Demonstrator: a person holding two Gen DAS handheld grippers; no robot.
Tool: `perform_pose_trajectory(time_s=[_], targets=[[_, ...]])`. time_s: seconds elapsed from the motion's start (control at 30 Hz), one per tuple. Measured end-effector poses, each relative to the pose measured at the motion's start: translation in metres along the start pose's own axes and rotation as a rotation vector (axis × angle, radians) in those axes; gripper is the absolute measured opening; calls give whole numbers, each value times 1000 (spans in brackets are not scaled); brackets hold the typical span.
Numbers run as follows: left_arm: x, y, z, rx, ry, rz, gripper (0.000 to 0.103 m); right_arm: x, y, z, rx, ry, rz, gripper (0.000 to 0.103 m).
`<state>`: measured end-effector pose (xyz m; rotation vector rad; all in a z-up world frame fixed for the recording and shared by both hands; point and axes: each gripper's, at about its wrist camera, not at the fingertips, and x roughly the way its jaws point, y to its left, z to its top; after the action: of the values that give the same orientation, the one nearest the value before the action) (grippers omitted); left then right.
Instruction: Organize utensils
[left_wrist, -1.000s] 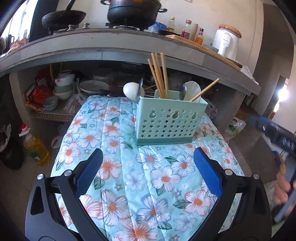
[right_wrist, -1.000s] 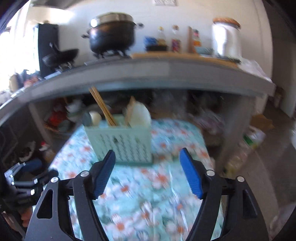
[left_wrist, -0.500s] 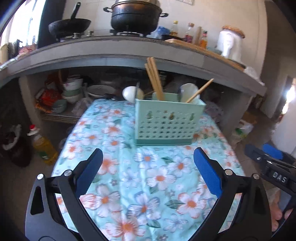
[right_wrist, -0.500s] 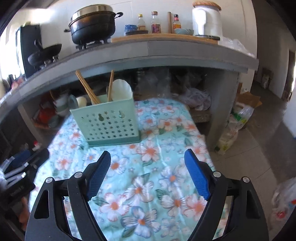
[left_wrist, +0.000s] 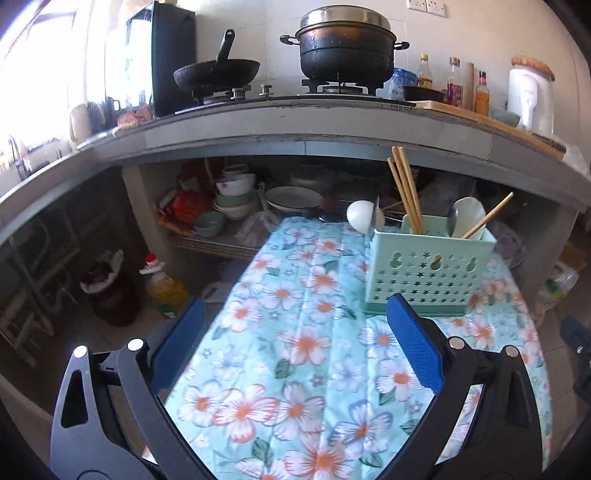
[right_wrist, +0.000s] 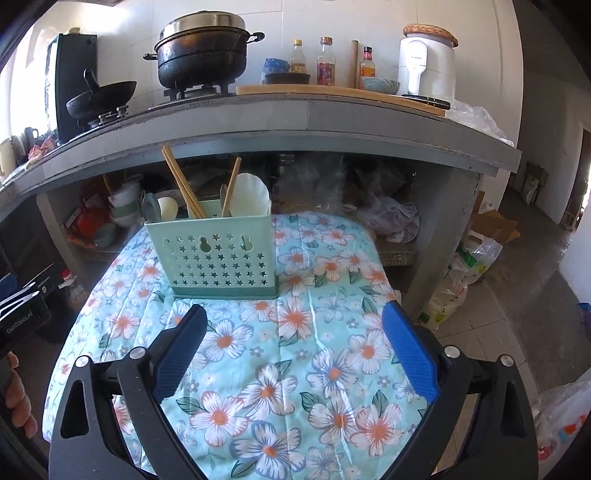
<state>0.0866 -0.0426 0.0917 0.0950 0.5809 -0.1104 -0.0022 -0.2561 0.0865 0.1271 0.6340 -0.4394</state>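
A mint-green utensil holder (left_wrist: 430, 267) (right_wrist: 218, 253) with star-shaped holes stands on the floral tablecloth (left_wrist: 306, 332) (right_wrist: 295, 332). Wooden chopsticks (left_wrist: 404, 192) (right_wrist: 181, 184), white spoons (left_wrist: 360, 216) (right_wrist: 251, 195) and a metal spoon stick out of it. My left gripper (left_wrist: 295, 350) hangs open over the cloth, short of the holder and to its left, with nothing between its blue pads. My right gripper (right_wrist: 293, 349) is short of the holder and to its right; its jaws are opening and hold nothing.
A grey counter (left_wrist: 295, 129) overhangs the table's far end, carrying a wok (left_wrist: 216, 72), a black pot (left_wrist: 345, 44), bottles and a white appliance (right_wrist: 424, 62). Bowls and plates (left_wrist: 236, 195) fill the shelf beneath. An oil bottle (left_wrist: 164, 288) and bags (right_wrist: 465, 273) sit on the floor beside the table.
The left gripper rose and swung left, so the holder now sits to the right in its view. The right gripper's jaws spread wider and its view steadied and sharpened.
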Motion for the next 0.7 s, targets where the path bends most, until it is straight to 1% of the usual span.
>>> perform_pose_trajectory(time_s=[0.1, 0.13, 0.23, 0.4, 0.7], targets=[[-2, -3, 3, 15, -11, 44, 95, 2, -1, 3, -2, -4, -22, 96], [-1, -4, 5, 18, -1, 54, 95, 3, -2, 5, 0, -5, -23, 96], [3, -7, 6, 25, 18, 53, 95, 6, -4, 7, 11, -2, -33, 96], [7, -9, 4, 20, 23, 95, 95, 11, -2, 7, -3, 9, -38, 96], [10, -2, 7, -2, 21, 116, 95, 14, 3, 8, -8, 23, -25, 96]])
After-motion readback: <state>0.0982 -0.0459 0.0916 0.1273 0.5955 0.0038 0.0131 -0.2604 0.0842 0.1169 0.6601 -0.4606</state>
